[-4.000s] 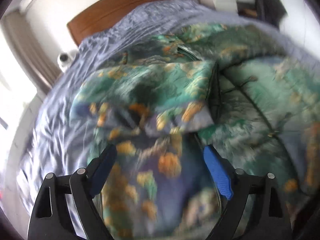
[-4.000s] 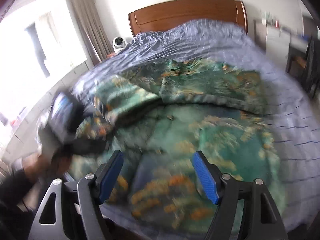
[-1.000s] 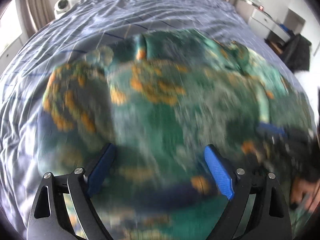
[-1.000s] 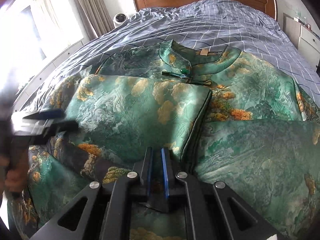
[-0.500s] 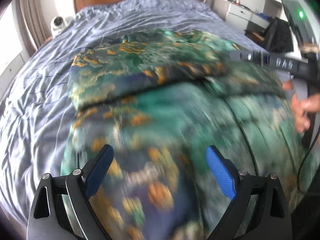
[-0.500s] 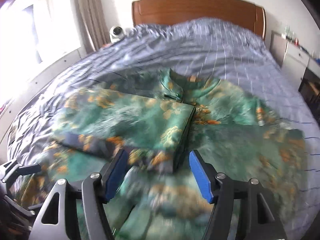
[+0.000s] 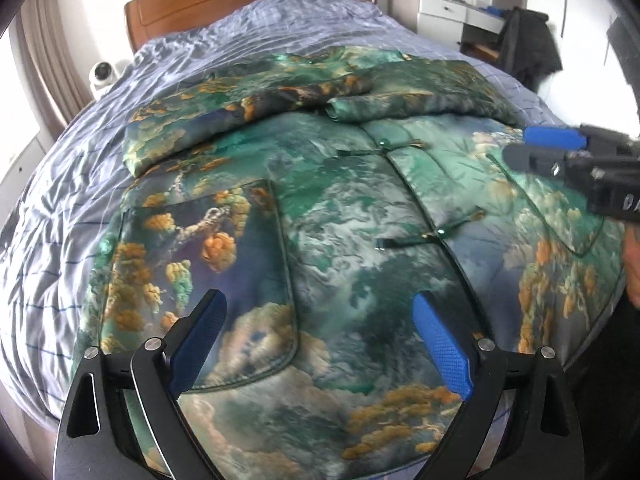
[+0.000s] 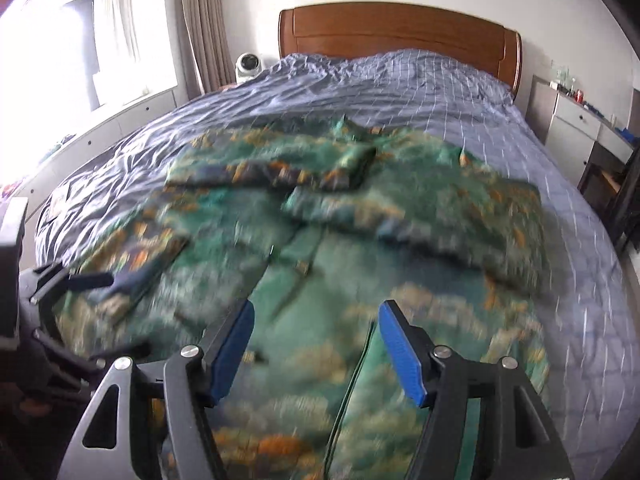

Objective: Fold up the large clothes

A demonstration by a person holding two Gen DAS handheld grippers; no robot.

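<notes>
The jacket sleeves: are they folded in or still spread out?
Folded in. Both sleeves lie across the chest of the jacket, meeting near the middle, below the collar.

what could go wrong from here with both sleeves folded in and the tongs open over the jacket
The folded sleeves only rest loosely across the chest, so lifting the hem could slide them out. The jacket looks slick and puffy, so a shallow pinch by the left tongs or right tongs may slip. The frog fastenings could snag.
</notes>
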